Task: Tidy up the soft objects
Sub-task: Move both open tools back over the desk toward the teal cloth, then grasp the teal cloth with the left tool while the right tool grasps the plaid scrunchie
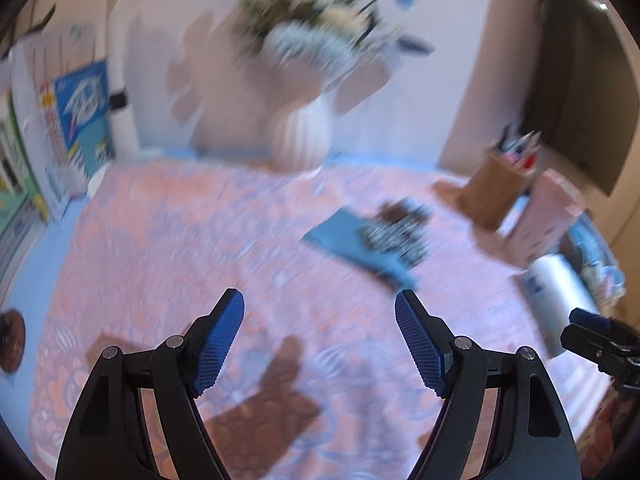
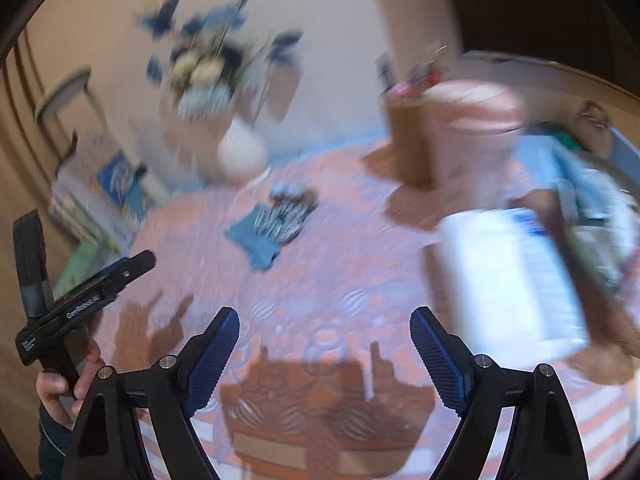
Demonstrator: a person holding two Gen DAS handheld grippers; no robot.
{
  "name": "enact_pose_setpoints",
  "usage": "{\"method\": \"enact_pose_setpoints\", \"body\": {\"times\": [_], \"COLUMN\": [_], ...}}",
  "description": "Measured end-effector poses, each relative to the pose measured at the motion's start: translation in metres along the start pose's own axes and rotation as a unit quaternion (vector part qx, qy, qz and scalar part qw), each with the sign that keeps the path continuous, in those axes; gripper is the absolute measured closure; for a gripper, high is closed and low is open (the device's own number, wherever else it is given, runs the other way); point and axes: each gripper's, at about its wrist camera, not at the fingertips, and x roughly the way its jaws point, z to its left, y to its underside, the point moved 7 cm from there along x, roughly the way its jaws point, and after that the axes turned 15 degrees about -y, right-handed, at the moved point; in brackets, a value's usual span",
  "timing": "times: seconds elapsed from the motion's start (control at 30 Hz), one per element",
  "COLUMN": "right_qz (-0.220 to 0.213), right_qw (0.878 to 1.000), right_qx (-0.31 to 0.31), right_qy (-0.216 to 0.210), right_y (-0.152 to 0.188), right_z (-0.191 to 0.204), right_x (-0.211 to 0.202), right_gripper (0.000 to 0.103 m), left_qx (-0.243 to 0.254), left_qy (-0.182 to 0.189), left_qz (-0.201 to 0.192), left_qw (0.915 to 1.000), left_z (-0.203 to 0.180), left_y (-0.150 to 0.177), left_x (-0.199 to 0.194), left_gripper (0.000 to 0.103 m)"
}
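I see both claws spread wide with nothing between their pads: my left gripper and right gripper over the patterned cloth. The folded blue cloth under a striped piece lies ahead of both, well apart.

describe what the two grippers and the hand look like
Both the left gripper and right gripper have black angular arms with silver pivot pins and blue ribbed pads. The left one's black body carries white lettering. The hand shows a dark sleeve.
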Motion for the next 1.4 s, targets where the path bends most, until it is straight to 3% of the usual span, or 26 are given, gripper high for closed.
{"method": "enact_pose_setpoints", "body": {"times": [0.3, 0.53, 0.73, 1.13, 1.4], "right_qz": [0.049, 0.032, 0.039, 0.042, 0.041], "right_qw": [0.998, 0.998, 0.997, 0.997, 0.997], "right_qx": [-0.014, 0.003, -0.013, -0.013, -0.010], "right_qy": [0.043, 0.045, 0.070, 0.069, 0.070], "right_y": [0.027, 0.025, 0.025, 0.026, 0.026], "right_z": [-0.014, -0.022, -0.019, -0.020, -0.021], "right_x": [0.073, 0.070, 0.074, 0.078, 0.076], "right_gripper": [0.017, 0.016, 0.013, 0.008, 0.008], "left_qx": [-0.005, 0.008, 0.027, -0.012, -0.009], "left_qy": [-0.022, -0.028, -0.035, -0.011, -0.015], "left_qz": [0.025, 0.012, 0.001, 0.034, 0.045], "left_qw": [0.9994, 0.9995, 0.9990, 0.9993, 0.9988], "left_z": [0.013, 0.006, 0.001, 0.012, 0.012], "left_y": [0.030, 0.030, 0.030, 0.032, 0.034], "left_x": [0.040, 0.035, 0.033, 0.044, 0.046], "left_gripper": [0.026, 0.026, 0.026, 0.026, 0.026]}}
